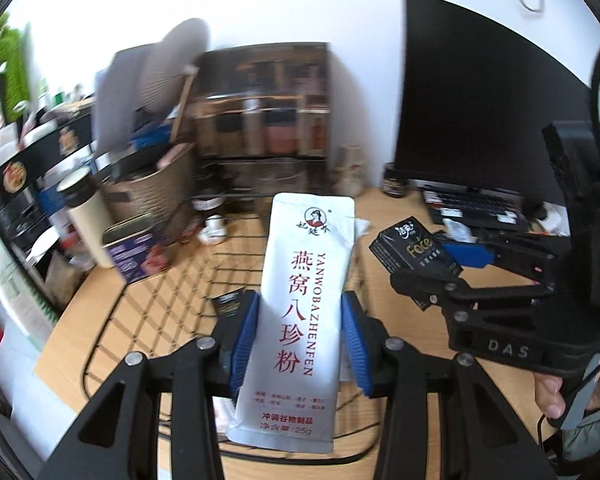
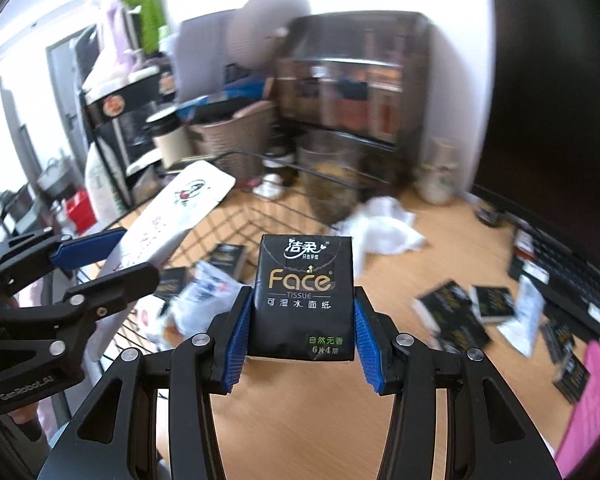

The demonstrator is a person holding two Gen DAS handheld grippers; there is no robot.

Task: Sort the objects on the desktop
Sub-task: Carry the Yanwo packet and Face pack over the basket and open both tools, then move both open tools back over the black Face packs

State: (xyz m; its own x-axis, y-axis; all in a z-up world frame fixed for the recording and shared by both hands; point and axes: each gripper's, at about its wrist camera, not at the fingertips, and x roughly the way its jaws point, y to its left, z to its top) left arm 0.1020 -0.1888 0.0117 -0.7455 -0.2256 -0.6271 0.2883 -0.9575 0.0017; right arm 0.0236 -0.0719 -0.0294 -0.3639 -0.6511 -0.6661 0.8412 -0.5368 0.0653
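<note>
Left gripper [image 1: 300, 340] clamps white sachet [image 1: 300, 300], right gripper [image 2: 302, 334] clamps tissue pack [image 2: 305, 300]; only right view shows scattered packs [image 2: 492, 302].

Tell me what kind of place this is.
Most likely a home desk or study corner: a wooden desktop with a dark monitor and keyboard at one side, cluttered storage shelves behind, and a wire basket for sorting.

White sachet [image 1: 300, 304] — in left gripper [image 1: 302, 336]
</note>
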